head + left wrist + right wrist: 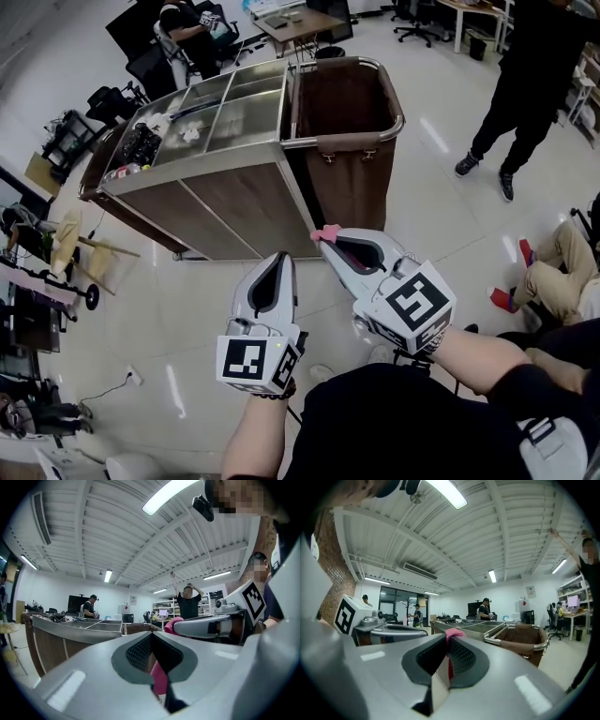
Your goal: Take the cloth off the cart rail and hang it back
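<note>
Only pink cloth (330, 232) tip visible, pinched in right tool (324, 243); rest hidden.

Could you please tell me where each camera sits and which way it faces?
Head view: on the person's head, looks steeply down at the cart; forearms, left gripper, right gripper show.
Left gripper view: on the left gripper, looks along its jaws; right gripper at right.
Right gripper view: on the right gripper, looks toward the cart; left gripper at left.
Shared by all: cart, pink cloth.
</note>
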{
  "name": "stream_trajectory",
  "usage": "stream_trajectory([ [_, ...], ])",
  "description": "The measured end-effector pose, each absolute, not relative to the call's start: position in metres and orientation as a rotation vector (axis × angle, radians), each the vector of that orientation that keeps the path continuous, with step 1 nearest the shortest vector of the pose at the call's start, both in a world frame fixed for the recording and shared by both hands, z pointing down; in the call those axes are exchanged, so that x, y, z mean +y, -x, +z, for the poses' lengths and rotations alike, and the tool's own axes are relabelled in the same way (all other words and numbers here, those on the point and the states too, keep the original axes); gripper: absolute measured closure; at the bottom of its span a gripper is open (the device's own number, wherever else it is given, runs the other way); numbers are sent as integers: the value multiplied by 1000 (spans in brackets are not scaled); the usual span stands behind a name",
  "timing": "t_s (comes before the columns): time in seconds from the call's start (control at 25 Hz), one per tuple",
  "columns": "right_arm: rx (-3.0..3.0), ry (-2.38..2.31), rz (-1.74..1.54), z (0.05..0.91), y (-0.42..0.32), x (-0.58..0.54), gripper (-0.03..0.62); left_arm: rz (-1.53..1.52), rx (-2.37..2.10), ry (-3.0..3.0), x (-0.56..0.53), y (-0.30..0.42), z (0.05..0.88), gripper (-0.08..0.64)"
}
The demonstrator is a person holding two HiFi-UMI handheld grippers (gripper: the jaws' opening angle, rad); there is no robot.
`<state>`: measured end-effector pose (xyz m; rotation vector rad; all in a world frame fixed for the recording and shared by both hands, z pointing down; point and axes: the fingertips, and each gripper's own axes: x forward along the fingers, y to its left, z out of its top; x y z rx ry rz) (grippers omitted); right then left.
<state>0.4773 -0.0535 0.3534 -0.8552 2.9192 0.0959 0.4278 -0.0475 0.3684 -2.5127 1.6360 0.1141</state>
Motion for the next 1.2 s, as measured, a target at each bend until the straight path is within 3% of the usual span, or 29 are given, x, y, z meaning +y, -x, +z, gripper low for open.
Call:
stream_trajectory([
  [0.12, 2963, 801, -11, 355, -458, -43, 581, 116, 1695, 2471, -40, -409, 367, 557],
  [0.6, 2990, 607, 173, 324, -348, 9, 581, 153, 1835, 2319, 24, -298, 340, 557],
  [0.84, 3032, 530, 68, 329, -280, 44, 581, 161, 1890, 2265, 52, -231, 347, 557],
  [1.08, 2998, 434, 254, 338, -219, 64, 581, 183, 1938, 2207, 80, -174, 361, 557],
  [1.2, 3030, 399, 194, 352, -189, 72, 581, 183, 1966, 2172, 88, -146, 371, 557],
])
